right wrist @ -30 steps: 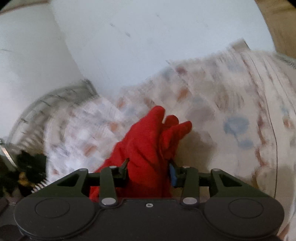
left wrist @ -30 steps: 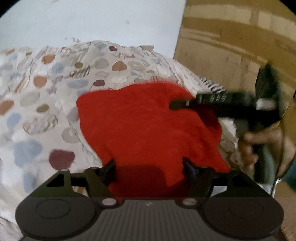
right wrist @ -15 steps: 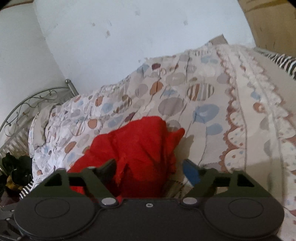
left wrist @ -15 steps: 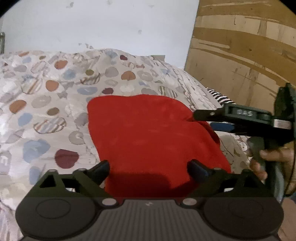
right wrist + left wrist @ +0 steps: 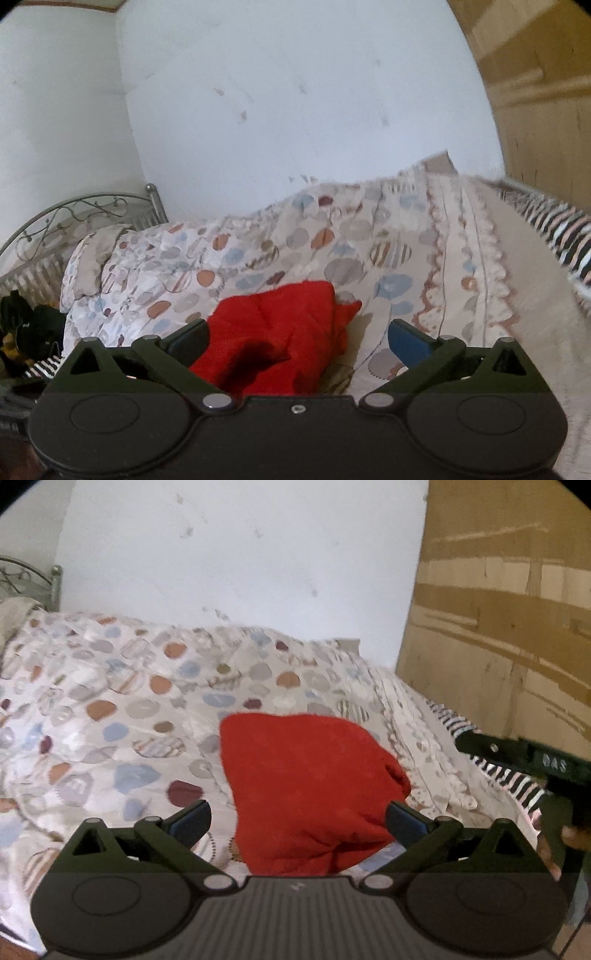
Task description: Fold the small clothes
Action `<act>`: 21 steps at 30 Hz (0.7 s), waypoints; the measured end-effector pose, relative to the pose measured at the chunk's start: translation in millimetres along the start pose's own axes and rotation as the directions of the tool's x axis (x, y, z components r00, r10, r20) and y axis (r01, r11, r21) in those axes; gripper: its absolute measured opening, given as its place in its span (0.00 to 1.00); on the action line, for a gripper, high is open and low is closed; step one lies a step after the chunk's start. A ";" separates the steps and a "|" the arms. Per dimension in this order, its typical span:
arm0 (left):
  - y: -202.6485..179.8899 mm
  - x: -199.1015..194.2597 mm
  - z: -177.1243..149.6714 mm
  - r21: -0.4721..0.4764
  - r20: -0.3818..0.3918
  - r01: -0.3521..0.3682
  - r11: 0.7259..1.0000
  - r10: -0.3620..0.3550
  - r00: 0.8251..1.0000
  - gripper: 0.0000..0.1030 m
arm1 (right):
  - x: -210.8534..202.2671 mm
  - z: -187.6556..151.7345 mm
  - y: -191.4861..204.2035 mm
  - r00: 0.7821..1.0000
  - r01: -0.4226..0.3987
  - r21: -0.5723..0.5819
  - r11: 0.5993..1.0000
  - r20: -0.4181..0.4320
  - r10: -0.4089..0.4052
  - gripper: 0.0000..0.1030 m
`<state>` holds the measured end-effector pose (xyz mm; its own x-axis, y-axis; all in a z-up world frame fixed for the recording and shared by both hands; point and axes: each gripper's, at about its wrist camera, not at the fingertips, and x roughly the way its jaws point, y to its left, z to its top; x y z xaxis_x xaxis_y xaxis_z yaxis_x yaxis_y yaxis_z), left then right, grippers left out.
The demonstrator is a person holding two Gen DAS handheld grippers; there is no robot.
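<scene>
A small red garment [image 5: 306, 786] lies folded on the patterned bedspread [image 5: 110, 716], just beyond my left gripper [image 5: 297, 818], which is open and empty above its near edge. In the right wrist view the same red garment [image 5: 277, 339] lies bunched in front of my right gripper [image 5: 297, 338], also open and holding nothing. The right gripper also shows at the right edge of the left wrist view [image 5: 524, 760], apart from the garment.
A white wall [image 5: 240, 554] stands behind the bed. A wooden wardrobe [image 5: 509, 627] is on the right. A striped cloth [image 5: 561, 232] lies at the bed's right edge. A metal headboard [image 5: 74, 210] and dark clutter [image 5: 22, 325] are at the left.
Both grippers have let go of the red garment, opened wide and pulled back from it. The garment now rests on the bed.
</scene>
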<state>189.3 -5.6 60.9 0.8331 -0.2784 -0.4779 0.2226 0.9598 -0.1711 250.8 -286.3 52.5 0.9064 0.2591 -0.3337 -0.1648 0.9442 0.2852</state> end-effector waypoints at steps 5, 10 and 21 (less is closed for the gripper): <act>-0.7 -40.2 -9.6 -0.010 0.059 -0.041 0.999 0.041 0.997 0.99 | -47.6 -8.8 22.1 0.997 0.012 -0.080 0.997 0.074 -0.006 1.00; -4.9 -73.2 -30.2 -0.003 0.099 -0.090 0.996 0.090 0.991 0.99 | -90.3 -29.5 40.7 0.992 0.033 -0.114 0.993 0.122 -0.019 1.00; -11.2 -115.7 -84.9 -0.014 0.090 -0.128 0.992 0.129 0.987 0.99 | -155.9 -80.7 63.1 0.992 0.066 -0.183 0.981 0.118 -0.045 1.00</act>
<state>47.4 12.8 45.1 0.8972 -0.1477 -0.4161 0.1065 0.9870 -0.1207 67.7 -250.6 50.1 0.9525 0.1908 -0.2375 -0.1732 0.9805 0.0931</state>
